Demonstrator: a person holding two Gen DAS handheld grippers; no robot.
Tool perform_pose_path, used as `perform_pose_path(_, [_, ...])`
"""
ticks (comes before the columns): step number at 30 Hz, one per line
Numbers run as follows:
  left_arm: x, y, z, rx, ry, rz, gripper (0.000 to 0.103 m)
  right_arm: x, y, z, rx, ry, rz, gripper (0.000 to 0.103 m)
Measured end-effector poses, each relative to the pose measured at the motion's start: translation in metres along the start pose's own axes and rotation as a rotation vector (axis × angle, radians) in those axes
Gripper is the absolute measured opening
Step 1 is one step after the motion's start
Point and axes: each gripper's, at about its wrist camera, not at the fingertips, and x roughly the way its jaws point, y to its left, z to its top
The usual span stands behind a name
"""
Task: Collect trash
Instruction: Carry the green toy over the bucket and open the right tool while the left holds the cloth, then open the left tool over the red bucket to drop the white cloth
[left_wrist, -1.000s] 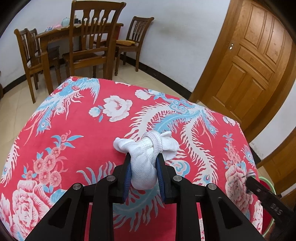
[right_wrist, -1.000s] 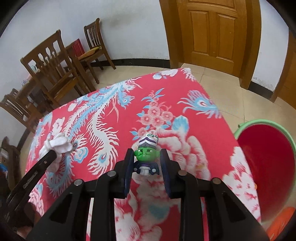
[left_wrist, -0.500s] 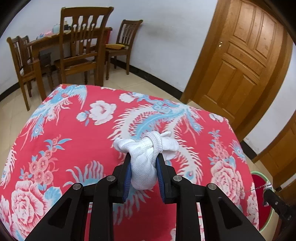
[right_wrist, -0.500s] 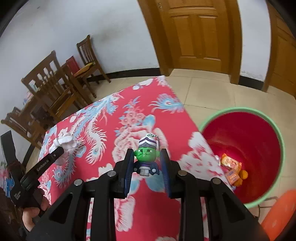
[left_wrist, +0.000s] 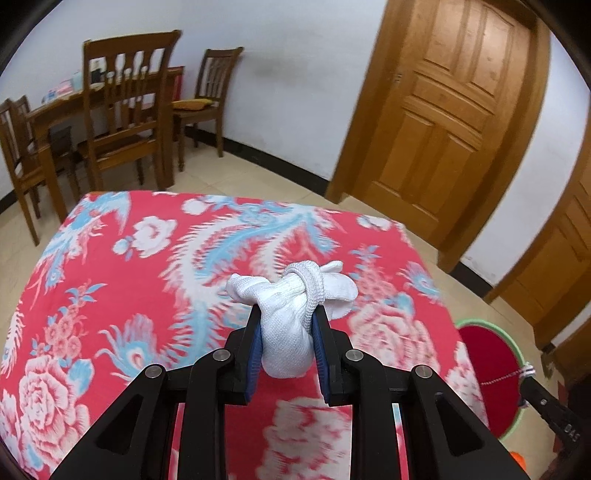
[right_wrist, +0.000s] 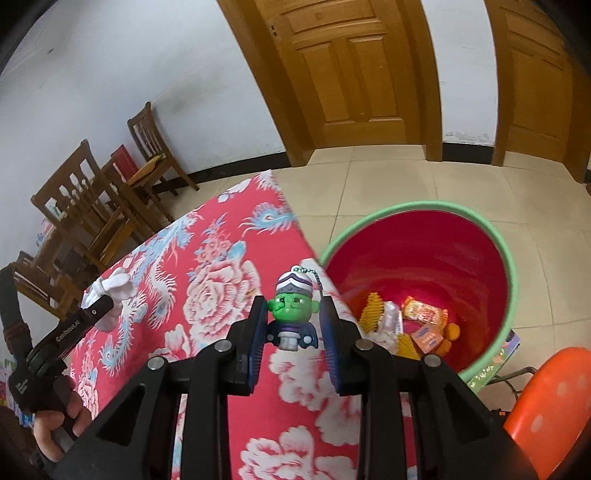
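My left gripper (left_wrist: 287, 314) is shut on a knotted white cloth bundle (left_wrist: 291, 302), held above the red floral tablecloth (left_wrist: 147, 280). In the right wrist view that bundle (right_wrist: 112, 290) shows at the left, with a hand (right_wrist: 55, 421) on the left gripper's handle. My right gripper (right_wrist: 294, 309) is shut on a small green-faced toy figure (right_wrist: 293, 314) with a bead chain, held over the table's right edge. Beside the table stands a red bin with a green rim (right_wrist: 511, 266), also seen low right in the left wrist view (left_wrist: 491, 373). Several wrappers (right_wrist: 417, 325) lie in its bottom.
Wooden chairs (left_wrist: 122, 122) and a dining table stand behind the covered table. Wooden doors (right_wrist: 354, 70) line the far wall. An orange stool (right_wrist: 546, 402) stands next to the bin, with tiled floor (right_wrist: 424, 177) around it.
Both grippers have swung to the right with their loads still clamped. The bin has come fully into the right wrist view and its rim now shows in the left wrist view.
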Motion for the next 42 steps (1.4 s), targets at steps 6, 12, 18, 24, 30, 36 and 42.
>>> perform_pose_path(6, [-0.006,-0.036,-0.005,0.055,0.019,-0.058,0.025,-0.009,-0.028,-0.001,0.056,-0.013,-0.016,0.031])
perform_pose_path(12, [-0.007,-0.076,-0.014,0.123,0.048,-0.118,0.025,-0.013,-0.058,-0.003,0.115,-0.021,-0.048,0.031])
perform_pose_path(18, [-0.005,-0.115,-0.025,0.187,0.086,-0.176,0.025,-0.012,-0.088,-0.007,0.164,-0.017,-0.065,0.031])
perform_pose_path(24, [0.002,-0.151,-0.035,0.248,0.114,-0.212,0.025,-0.010,-0.113,-0.009,0.209,-0.012,-0.074,0.031])
perform_pose_path(30, [0.014,-0.183,-0.044,0.301,0.145,-0.238,0.025,-0.007,-0.130,-0.010,0.235,-0.011,-0.072,0.031])
perform_pose_path(36, [0.029,-0.207,-0.052,0.341,0.175,-0.262,0.027,-0.005,-0.138,-0.011,0.249,-0.010,-0.072,0.031])
perform_pose_path(42, [0.037,-0.224,-0.059,0.377,0.189,-0.272,0.028,-0.006,-0.146,-0.012,0.267,-0.012,-0.073,0.031])
